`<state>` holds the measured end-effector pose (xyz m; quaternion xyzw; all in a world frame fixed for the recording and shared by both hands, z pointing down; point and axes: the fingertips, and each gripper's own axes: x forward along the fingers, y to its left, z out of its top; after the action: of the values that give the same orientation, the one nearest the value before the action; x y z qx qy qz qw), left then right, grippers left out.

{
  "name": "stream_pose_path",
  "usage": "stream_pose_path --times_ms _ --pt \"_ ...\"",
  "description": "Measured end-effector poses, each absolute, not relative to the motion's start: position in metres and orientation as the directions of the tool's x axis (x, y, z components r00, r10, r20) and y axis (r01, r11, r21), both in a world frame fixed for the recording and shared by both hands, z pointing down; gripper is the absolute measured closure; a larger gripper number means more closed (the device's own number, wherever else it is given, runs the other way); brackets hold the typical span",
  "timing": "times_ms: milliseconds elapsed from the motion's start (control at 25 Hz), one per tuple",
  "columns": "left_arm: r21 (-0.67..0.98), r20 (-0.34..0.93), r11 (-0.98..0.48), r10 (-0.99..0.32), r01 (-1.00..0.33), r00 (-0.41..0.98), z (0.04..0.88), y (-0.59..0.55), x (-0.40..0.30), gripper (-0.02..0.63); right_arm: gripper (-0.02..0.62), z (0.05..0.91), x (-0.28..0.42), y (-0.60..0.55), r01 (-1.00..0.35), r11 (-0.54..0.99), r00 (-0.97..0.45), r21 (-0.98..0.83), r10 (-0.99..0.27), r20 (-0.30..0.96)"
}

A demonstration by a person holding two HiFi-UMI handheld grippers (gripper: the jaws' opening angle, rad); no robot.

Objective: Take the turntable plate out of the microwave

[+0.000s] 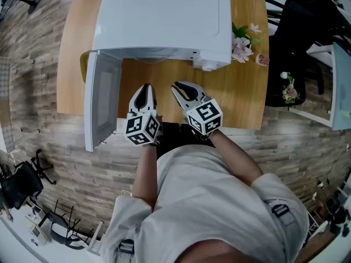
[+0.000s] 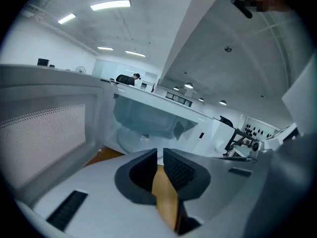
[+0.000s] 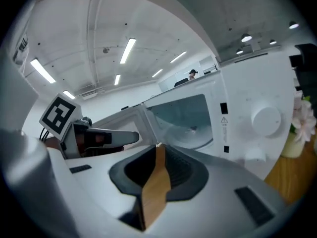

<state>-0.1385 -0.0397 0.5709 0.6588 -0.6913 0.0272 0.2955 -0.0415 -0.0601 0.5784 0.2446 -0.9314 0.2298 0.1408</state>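
The white microwave (image 1: 164, 15) stands on a wooden table (image 1: 241, 97) with its door (image 1: 101, 100) swung open to the left. Its roof hides the cavity in the head view. In the left gripper view the glass turntable plate (image 2: 133, 140) lies flat on the cavity floor, and the right gripper view shows the plate (image 3: 190, 137) too. My left gripper (image 1: 146, 86) and right gripper (image 1: 180, 85) hover side by side just before the opening. Each pair of jaws stands a narrow slit apart with nothing between, both the left gripper (image 2: 160, 152) and the right gripper (image 3: 159, 147).
The open door (image 2: 44, 133) stands close on the left of my left gripper. The control panel with its knob (image 3: 267, 118) is right of the cavity. A small vase of flowers (image 1: 241, 43) stands beside the microwave's right side. Chairs and desks surround the table.
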Motion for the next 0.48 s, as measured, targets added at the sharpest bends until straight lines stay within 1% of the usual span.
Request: stream_pose_path --times_ms 160,480 --pt "0.395 0.474 0.129 -0.877 -0.909 0.082 0.602 -0.059 -0.166 0.555 0.528 0.607 -0.066 -0.071 -0.557 0.769 -0.807 -0.313 -0.411 0.424" --pt "0.462 0.507 0.061 -0.837 -0.885 0.207 0.65 -0.09 -0.192 0.554 0.518 0.653 -0.1 -0.106 -0.681 0.599 -0.727 -0.421 -0.483 0.489"
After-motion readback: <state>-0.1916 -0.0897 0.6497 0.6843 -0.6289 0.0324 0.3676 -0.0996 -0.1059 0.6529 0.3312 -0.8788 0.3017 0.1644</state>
